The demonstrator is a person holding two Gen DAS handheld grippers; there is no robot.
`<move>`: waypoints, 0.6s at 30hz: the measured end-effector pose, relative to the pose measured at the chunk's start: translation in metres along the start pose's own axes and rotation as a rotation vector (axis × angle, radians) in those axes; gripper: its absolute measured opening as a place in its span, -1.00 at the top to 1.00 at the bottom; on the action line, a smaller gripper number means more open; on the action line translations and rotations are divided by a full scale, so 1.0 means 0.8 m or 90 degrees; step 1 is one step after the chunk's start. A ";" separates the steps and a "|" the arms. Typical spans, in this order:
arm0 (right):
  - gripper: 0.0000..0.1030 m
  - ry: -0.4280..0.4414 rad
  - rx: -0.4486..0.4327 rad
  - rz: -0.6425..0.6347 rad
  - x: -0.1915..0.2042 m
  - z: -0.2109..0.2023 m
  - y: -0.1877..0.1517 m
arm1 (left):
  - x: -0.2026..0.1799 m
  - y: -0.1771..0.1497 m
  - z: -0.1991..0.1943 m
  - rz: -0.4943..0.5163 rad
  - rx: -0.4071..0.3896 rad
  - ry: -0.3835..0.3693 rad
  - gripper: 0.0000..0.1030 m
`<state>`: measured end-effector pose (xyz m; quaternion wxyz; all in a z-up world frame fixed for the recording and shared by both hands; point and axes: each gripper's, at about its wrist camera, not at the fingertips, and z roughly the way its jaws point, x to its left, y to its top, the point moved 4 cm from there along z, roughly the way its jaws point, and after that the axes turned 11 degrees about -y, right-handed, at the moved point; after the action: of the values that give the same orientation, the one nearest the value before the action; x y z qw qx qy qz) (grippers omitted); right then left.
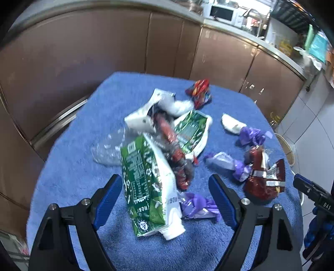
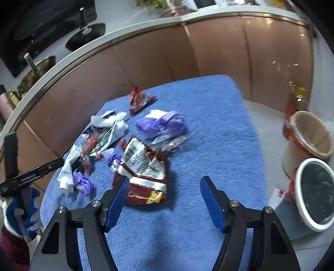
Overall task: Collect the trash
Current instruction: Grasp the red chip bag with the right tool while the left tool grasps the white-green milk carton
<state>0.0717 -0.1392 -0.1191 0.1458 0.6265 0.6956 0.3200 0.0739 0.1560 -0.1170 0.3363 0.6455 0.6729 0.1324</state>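
We see brown cabinets (image 1: 83, 52) under a pale counter (image 2: 62, 62), a microwave (image 1: 222, 13) on it, grey floor tiles (image 1: 313, 125), and bright reflected light.

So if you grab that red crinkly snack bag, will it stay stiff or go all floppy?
Probably floppy: the red snack bag is torn open and crumpled, showing its silver lining. It looks empty and flat, so likely very light. The foil may be slippery, so it might slide on the blue towel if pushed.
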 end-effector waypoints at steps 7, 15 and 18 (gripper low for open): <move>-0.24 0.025 0.028 -0.018 0.008 0.035 0.014 | 0.034 0.000 0.025 -0.067 0.027 0.014 -0.60; -0.21 0.030 0.056 -0.032 0.014 0.066 0.017 | 0.065 -0.014 0.022 -0.101 0.033 0.020 -0.59; -0.13 0.034 0.065 -0.034 0.016 0.073 0.017 | 0.083 -0.015 0.013 -0.121 0.023 0.013 -0.31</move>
<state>0.1150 -0.1111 -0.1521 0.1034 0.6053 0.7313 0.2969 0.0754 0.2149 -0.1507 0.3286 0.5831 0.7370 0.0940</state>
